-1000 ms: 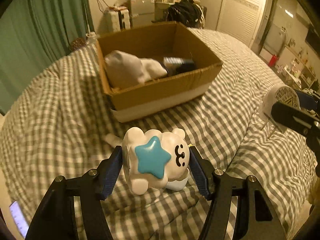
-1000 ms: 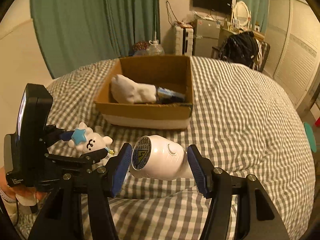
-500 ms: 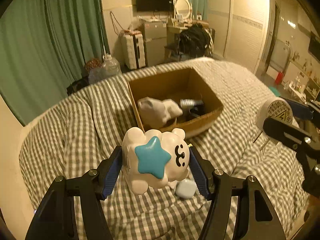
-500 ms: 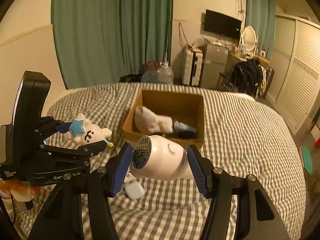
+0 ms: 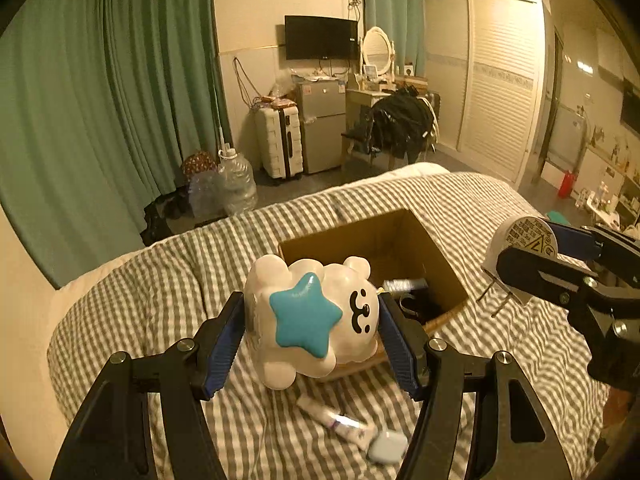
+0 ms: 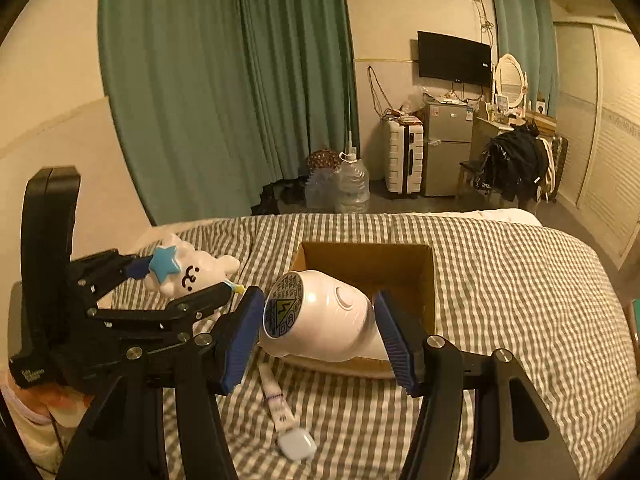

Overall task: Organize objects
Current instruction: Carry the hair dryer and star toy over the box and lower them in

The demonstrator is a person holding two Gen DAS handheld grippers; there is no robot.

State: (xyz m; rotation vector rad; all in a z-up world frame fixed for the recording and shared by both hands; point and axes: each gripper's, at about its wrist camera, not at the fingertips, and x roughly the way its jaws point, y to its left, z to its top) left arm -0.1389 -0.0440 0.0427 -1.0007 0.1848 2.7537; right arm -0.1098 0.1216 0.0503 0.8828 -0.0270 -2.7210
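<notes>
My left gripper (image 5: 312, 332) is shut on a white bear toy with a blue star (image 5: 310, 316) and holds it high above the checked bed, in front of the open cardboard box (image 5: 436, 256). It also shows in the right wrist view (image 6: 188, 274). My right gripper (image 6: 316, 328) is shut on a white plug-in device with a labelled round end (image 6: 320, 316), also held above the bed before the box (image 6: 420, 264). The device also shows at the right of the left wrist view (image 5: 520, 248). Dark items (image 5: 408, 292) lie inside the box.
A small white tube (image 6: 276, 400) and a pale blue case (image 6: 298, 444) lie on the checked bedcover (image 6: 520, 280) under the grippers. Beyond the bed are green curtains, water jugs (image 6: 352, 188), a suitcase, a small fridge and a chair with clothes.
Both grippers have risen well above the bed with their objects held. The box now looks smaller and lower. The tube and blue case have come into view below.
</notes>
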